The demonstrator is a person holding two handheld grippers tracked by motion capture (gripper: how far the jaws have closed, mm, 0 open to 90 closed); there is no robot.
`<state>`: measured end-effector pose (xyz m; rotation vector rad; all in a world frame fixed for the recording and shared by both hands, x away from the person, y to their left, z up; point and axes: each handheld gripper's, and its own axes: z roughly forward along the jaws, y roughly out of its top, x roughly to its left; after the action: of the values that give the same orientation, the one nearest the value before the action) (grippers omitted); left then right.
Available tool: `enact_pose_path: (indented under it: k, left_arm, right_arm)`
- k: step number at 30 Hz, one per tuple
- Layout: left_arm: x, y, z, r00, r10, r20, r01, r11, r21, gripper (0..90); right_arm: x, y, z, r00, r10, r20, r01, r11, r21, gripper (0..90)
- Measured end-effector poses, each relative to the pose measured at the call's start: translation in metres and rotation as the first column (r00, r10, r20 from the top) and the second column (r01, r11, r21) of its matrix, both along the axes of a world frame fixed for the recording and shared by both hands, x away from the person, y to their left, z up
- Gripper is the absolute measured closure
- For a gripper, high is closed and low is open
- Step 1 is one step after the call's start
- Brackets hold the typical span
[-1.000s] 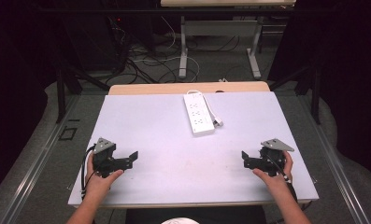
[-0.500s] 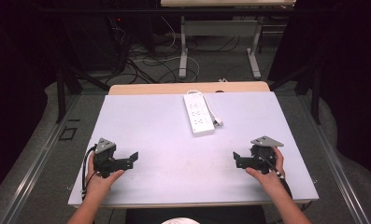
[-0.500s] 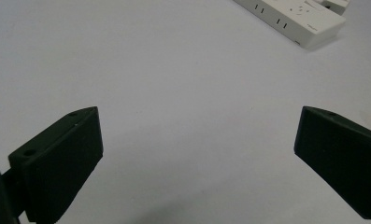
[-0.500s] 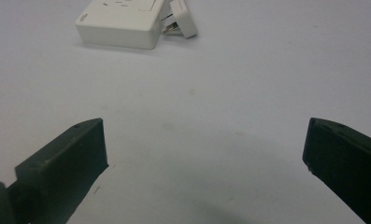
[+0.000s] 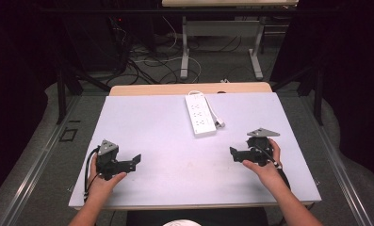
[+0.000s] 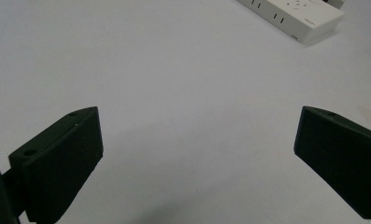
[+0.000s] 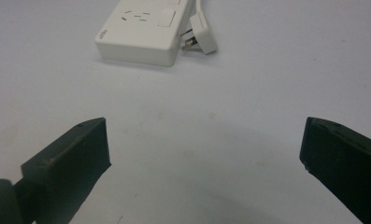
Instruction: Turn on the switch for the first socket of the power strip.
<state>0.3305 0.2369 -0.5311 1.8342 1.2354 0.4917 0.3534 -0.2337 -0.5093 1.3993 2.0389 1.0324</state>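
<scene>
You're basically at square one here. The white plastic power strip (image 5: pixel 200 114) with its loose white plug (image 5: pixel 219 124) lies untouched in the upper middle of the high view, on the pale grey counter (image 5: pixel 166 127). Your right claw (image 5: pixel 233 153) at right is nearer to it, your left claw (image 5: pixel 136 159) sits lower left, both spread wide, holding nothing. Reaching and grabbing are all left to do.

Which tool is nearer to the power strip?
Right. The right tool is just below and right of the power strip; the left tool is farther away, at the lower left.
</scene>
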Motion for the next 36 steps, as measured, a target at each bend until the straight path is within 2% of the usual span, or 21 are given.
enact_pose_path:
  k: [2, 7, 17, 28, 32, 33, 36]
  left_arm:
    - [-0.001, 0.001, 0.001, 1.0, -0.004, -0.007, 0.004, 1.0, 0.007, 1.5]
    - [-0.001, 0.001, 0.001, 1.0, 0.0, -0.007, 0.0, 1.0, 0.006, 1.9]
    - [-0.001, 0.0, 0.001, 1.0, -0.001, -0.003, 0.001, 1.0, 0.008, 1.9]
    - [-0.001, -0.001, 0.0, 1.0, 0.001, 0.006, -0.001, 1.0, 0.004, 1.9]
    - [-0.001, -0.001, 0.0, 1.0, 0.002, 0.004, -0.002, 1.0, 0.004, 1.9]
    - [-0.001, -0.001, 0.0, 1.0, 0.001, 0.004, -0.001, 1.0, 0.004, 1.9]
    - [-0.001, -0.001, 0.0, 1.0, 0.0, 0.005, 0.0, 1.0, 0.003, 1.9]
  right_arm:
    - [0.003, 0.001, 0.005, 0.9999, 0.012, 0.006, -0.012, 0.9999, -0.011, 2.4]
    - [0.01, 0.004, 0.015, 0.9996, 0.028, -0.001, -0.028, 0.9996, -0.002, 2.8]
    - [0.022, 0.012, 0.035, 0.9969, 0.071, -0.035, -0.071, 0.9974, -0.01, 4.2]
    - [0.033, 0.019, 0.049, 0.9937, 0.08, -0.078, -0.081, 0.9967, -0.001, 7.4]
    - [0.035, 0.02, 0.052, 0.9941, 0.084, -0.069, -0.085, 0.9962, -0.018, 10.8]
    - [0.037, 0.021, 0.055, 0.9941, 0.079, -0.074, -0.081, 0.9963, -0.027, 15.3]
    - [0.039, 0.021, 0.058, 0.9947, 0.079, -0.065, -0.081, 0.9963, -0.03, 15.2]
